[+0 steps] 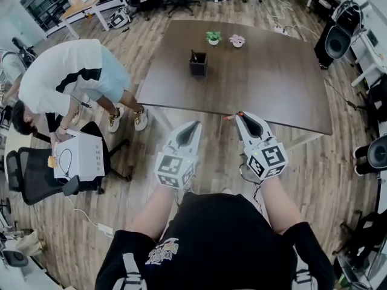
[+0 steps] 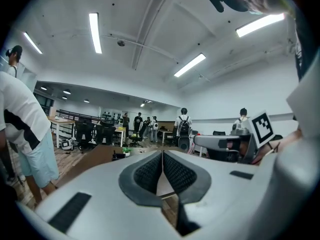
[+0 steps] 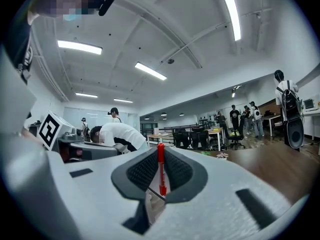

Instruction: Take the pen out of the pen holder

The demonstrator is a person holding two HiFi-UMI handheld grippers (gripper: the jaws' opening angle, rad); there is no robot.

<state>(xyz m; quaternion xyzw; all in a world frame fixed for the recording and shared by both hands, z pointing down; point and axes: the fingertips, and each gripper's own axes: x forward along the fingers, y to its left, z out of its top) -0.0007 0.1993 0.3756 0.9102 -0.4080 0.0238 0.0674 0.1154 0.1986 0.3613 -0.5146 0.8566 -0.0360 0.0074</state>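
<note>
A red pen (image 3: 161,170) stands upright between the pads of my right gripper (image 3: 160,151), which is shut on it. In the head view the pen's red end (image 1: 229,118) sticks out to the left of the right gripper (image 1: 240,115), at the table's near edge. The black pen holder (image 1: 198,64) stands mid-table, well beyond both grippers, with dark items still poking out of it. My left gripper (image 1: 193,125) hangs off the table's near edge beside the right one. Its jaws (image 2: 162,155) are shut with nothing between them. The pen holder (image 2: 116,155) shows small and far in the left gripper view.
Two small potted plants (image 1: 213,37) (image 1: 237,40) stand behind the holder on the dark brown table (image 1: 284,83). A person in a white shirt (image 1: 72,77) bends over at the left, near a chair with a white box (image 1: 78,156). Office chairs and desks ring the room.
</note>
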